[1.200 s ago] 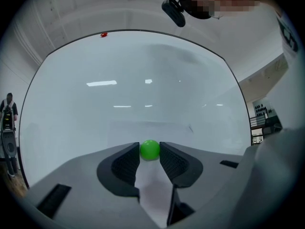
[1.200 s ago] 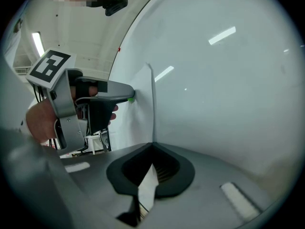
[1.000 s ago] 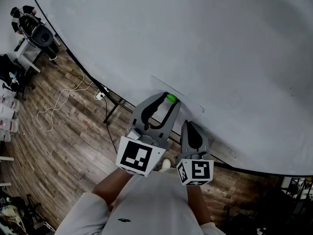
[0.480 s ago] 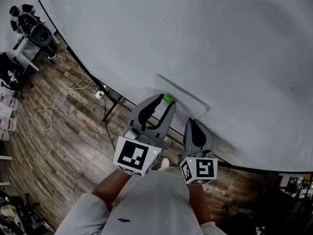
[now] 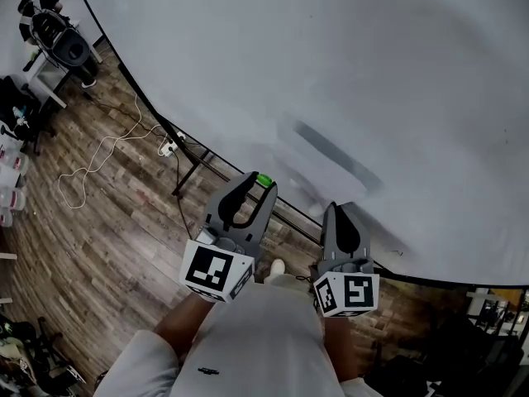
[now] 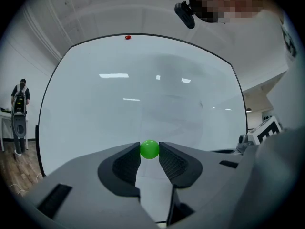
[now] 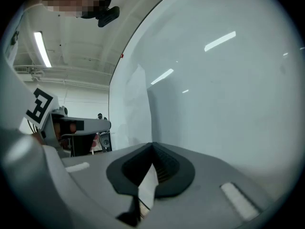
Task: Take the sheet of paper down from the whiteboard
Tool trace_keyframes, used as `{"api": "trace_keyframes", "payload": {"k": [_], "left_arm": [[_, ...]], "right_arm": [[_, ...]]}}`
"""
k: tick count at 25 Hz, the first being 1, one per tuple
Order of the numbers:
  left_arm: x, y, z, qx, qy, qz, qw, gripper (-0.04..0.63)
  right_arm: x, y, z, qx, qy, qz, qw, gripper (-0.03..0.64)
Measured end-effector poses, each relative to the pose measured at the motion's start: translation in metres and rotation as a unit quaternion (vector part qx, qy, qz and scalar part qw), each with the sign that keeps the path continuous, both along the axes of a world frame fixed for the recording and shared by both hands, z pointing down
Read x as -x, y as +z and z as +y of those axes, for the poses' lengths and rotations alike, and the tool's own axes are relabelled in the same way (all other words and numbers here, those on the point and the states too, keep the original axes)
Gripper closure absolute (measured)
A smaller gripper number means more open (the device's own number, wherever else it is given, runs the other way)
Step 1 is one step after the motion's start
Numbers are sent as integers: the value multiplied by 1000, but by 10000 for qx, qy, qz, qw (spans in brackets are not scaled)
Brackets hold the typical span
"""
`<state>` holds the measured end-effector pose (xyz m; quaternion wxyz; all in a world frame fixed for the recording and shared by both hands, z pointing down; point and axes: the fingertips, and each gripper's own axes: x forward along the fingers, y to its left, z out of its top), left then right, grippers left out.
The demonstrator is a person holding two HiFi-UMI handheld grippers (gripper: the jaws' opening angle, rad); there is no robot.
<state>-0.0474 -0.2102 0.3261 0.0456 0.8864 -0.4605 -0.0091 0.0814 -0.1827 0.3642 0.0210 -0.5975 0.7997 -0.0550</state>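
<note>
At a whiteboard (image 5: 372, 73), a person works 2 handheld grippers to take down a sheet of paper (image 7: 135, 104), and the job looks well past its midpoint. The left gripper (image 5: 258, 184) is clamped on a green ball magnet (image 6: 149, 149), pinched between its 2 jaw tips and held off the board, over the wooden floor (image 5: 124, 213) in the head view. The right gripper (image 5: 334, 213) is closed tight on an edge of the sheet, with a white sliver of paper running between its pads. In the right gripper view the sheet rises from those jaws and stands out at an angle from the board's surface rather than lying flat on it. In the head view the sheet is only a blurred pale shape just ahead of the right gripper, so how much of it touches the board cannot be told. With the magnet off and no other fastener visible on the paper, the sheet appears free and carried by 1 gripper alone. What seems left is to draw it fully clear of the board and dispose of the magnet. A red magnet (image 6: 127, 37) sits at the board's top edge, well apart from the sheet.
</note>
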Motion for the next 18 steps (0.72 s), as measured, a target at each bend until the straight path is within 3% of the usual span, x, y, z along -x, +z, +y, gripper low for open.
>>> {"api": "trace_keyframes", "payload": {"k": [9, 18], "left_arm": [[23, 24, 31, 313, -60, 94, 9994, 472], [34, 24, 48, 328, -107, 199, 9992, 472]], "right_arm": [[-10, -18, 33, -97, 133, 98, 9998, 606], [-30, -12, 49, -47, 359, 286, 9989, 606]]}}
